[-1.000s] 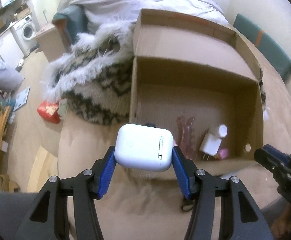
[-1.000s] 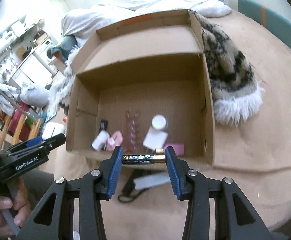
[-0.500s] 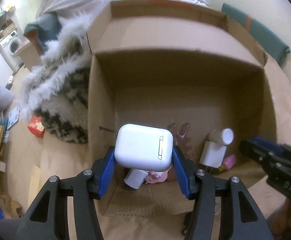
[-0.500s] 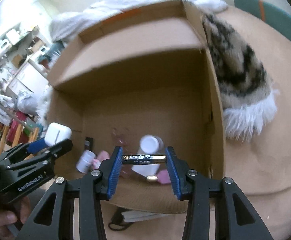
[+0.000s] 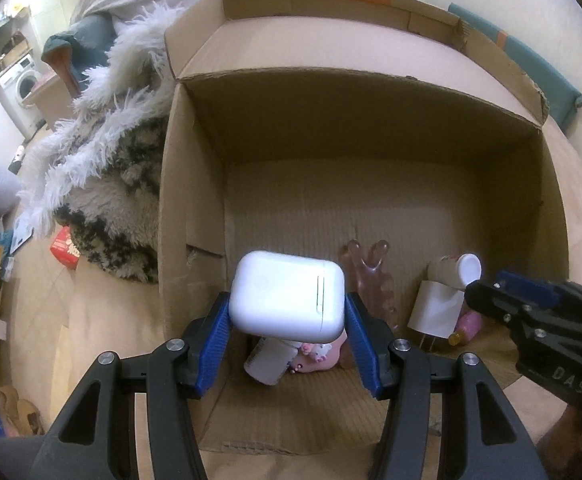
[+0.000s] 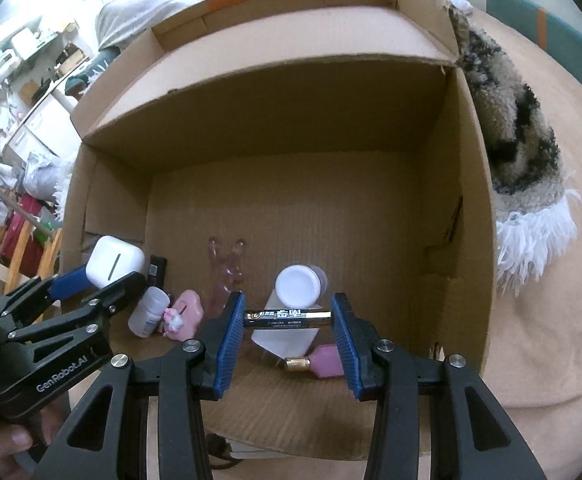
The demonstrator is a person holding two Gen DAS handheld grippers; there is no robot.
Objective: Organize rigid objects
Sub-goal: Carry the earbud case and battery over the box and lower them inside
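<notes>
My left gripper is shut on a white earbud case and holds it over the near left part of the open cardboard box. The case also shows in the right wrist view. My right gripper is shut on a black-and-gold battery, gripped end to end, over the box's near middle. On the box floor lie a white pill bottle, a pink toy, a clear pink clip, a white charger plug and a white-capped jar.
A furry black-and-white blanket lies left of the box and shows at the right in the right wrist view. A pink tube with a gold cap lies in the box. A red packet lies on the floor. The box stands on a tan surface.
Both grippers have moved forward from in front of the box to over its inside, still holding the earbud case and the battery. The box now fills both views.
</notes>
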